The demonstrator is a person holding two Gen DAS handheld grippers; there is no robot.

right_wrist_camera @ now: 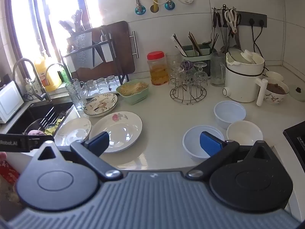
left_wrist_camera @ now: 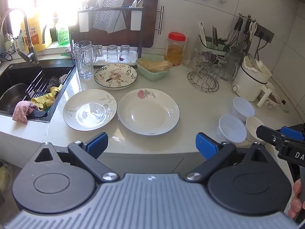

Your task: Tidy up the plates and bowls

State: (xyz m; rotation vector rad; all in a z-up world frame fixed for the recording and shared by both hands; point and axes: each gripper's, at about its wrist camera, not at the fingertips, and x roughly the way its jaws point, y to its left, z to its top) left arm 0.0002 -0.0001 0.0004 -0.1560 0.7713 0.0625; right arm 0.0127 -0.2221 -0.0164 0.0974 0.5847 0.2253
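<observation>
Three plates lie on the white counter: a leaf-print plate (left_wrist_camera: 89, 109), a pink-flower plate (left_wrist_camera: 148, 111) and a floral plate (left_wrist_camera: 115, 75) behind them. They also show in the right wrist view: leaf-print plate (right_wrist_camera: 73, 132), pink-flower plate (right_wrist_camera: 122, 129), floral plate (right_wrist_camera: 100, 104). Three white bowls stand at the right: near bowl (right_wrist_camera: 198, 143), far bowl (right_wrist_camera: 229, 113), small bowl (right_wrist_camera: 245, 132). My left gripper (left_wrist_camera: 151, 145) is open and empty, over the counter's front edge before the plates. My right gripper (right_wrist_camera: 154, 143) is open and empty, its right finger above the near bowl.
A black sink (left_wrist_camera: 28, 87) with cloths is at the left. A tall glass (left_wrist_camera: 83, 59), green basket (left_wrist_camera: 153, 67), jar (left_wrist_camera: 175, 48), wire glass rack (right_wrist_camera: 187, 87), white cooker (right_wrist_camera: 243, 80) and a dish rack stand behind. A stove edge (right_wrist_camera: 295, 139) is at the right.
</observation>
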